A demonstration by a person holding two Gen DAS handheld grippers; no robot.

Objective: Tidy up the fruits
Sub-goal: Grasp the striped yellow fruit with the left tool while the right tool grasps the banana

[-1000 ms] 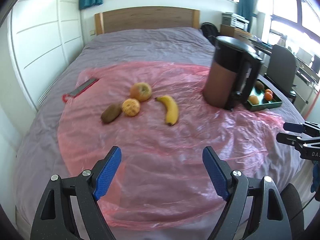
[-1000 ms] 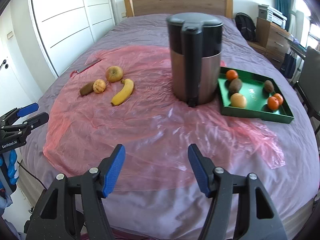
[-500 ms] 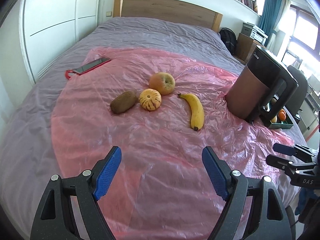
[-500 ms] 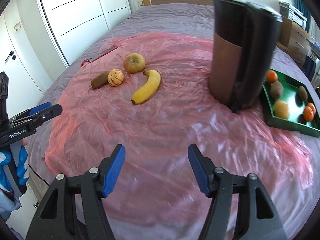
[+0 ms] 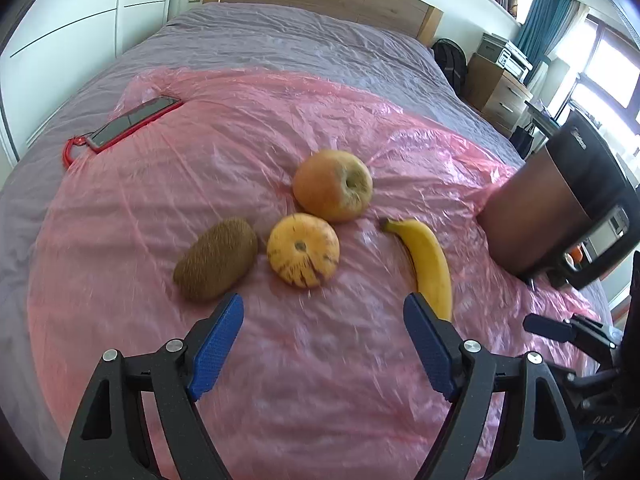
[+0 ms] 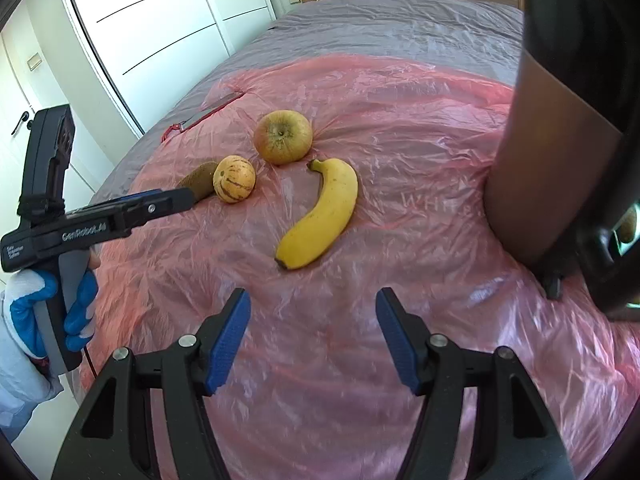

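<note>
Four fruits lie on a pink plastic sheet over the bed: a brown kiwi, a yellow striped round fruit, an apple and a banana. My left gripper hovers open just in front of the striped fruit, nothing between its blue pads. The right wrist view shows the same banana, apple, striped fruit and kiwi. My right gripper stands open a little short of the banana's tip. The left gripper reaches in from the left there.
A tall brown and black kettle stands right of the fruits, close to the banana. A phone in a red case lies at the sheet's far left edge. A gloved hand holds the left gripper. White wardrobe doors line the left.
Both grippers have moved forward and down toward the fruits, which now fill more of each view. The green tray has slipped out of sight behind the kettle. Both stay open.
</note>
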